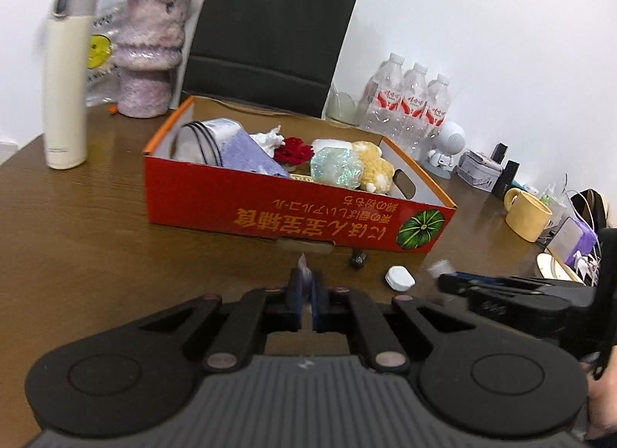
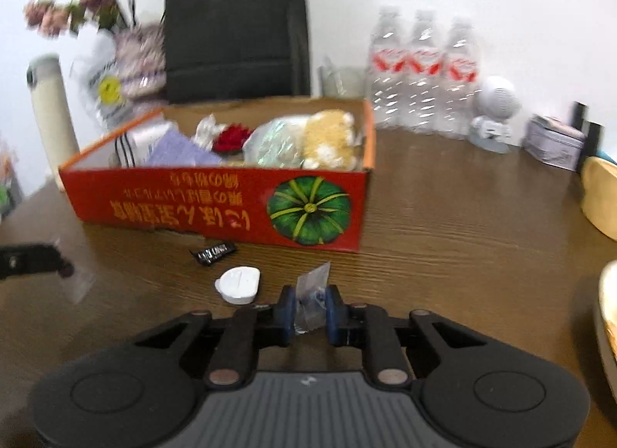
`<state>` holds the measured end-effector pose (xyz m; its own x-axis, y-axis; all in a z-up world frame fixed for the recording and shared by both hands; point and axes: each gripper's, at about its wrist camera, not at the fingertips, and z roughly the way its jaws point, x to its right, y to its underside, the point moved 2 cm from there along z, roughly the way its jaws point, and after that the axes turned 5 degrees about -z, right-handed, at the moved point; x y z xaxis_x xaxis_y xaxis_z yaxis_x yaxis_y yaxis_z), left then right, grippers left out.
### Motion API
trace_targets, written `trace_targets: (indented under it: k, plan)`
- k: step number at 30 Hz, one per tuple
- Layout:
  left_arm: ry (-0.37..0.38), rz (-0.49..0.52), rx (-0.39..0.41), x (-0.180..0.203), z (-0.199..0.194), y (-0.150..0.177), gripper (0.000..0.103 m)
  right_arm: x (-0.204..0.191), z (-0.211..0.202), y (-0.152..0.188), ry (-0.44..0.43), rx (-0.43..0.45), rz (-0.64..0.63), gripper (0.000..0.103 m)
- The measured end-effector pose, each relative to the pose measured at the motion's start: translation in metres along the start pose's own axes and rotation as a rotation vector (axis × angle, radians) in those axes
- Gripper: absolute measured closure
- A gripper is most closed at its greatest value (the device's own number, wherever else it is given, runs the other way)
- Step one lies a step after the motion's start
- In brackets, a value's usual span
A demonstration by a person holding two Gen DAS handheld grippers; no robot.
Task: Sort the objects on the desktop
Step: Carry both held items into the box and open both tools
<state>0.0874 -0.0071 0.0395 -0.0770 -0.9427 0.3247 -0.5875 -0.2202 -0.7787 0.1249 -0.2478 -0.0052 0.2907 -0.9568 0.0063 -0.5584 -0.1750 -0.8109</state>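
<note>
Brown desk [image 2: 462, 216]; left tool [image 1: 306, 290] and right tool [image 2: 311, 305] each pinch a clear packet [image 2: 313, 290].

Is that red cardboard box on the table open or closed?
Open. The red cardboard box has no lid over it, so the yellow plush toy and red flower inside show from above.

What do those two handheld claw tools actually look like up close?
Both look alike. The left gripper and right gripper each have a grey ribbed body, matte black linkage arms with round coppery pivot pins, two raised black discs at the sides, and short fingers faced with blue pads. A small pale logo marks the grey top.
</note>
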Motion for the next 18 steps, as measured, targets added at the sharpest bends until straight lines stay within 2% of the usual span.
trace_targets:
  k: [2, 5, 11, 18]
  plan:
    - [-0.002, 0.003, 0.020, -0.001, -0.016, 0.002, 0.098, -0.002, -0.024, 0.005, -0.002, 0.029, 0.037, 0.088]
    - [-0.009, 0.041, 0.072, 0.005, -0.038, 0.008, 0.098, -0.011, -0.054, 0.008, -0.054, 0.055, 0.063, 0.088]
    - [0.002, 0.119, 0.138, 0.028, -0.067, 0.035, 0.098, -0.047, -0.097, 0.013, -0.089, 0.097, 0.002, 0.088]
    - [0.025, 0.176, 0.210, 0.041, -0.111, 0.043, 0.098, -0.073, -0.137, 0.017, -0.106, 0.156, -0.040, 0.088]
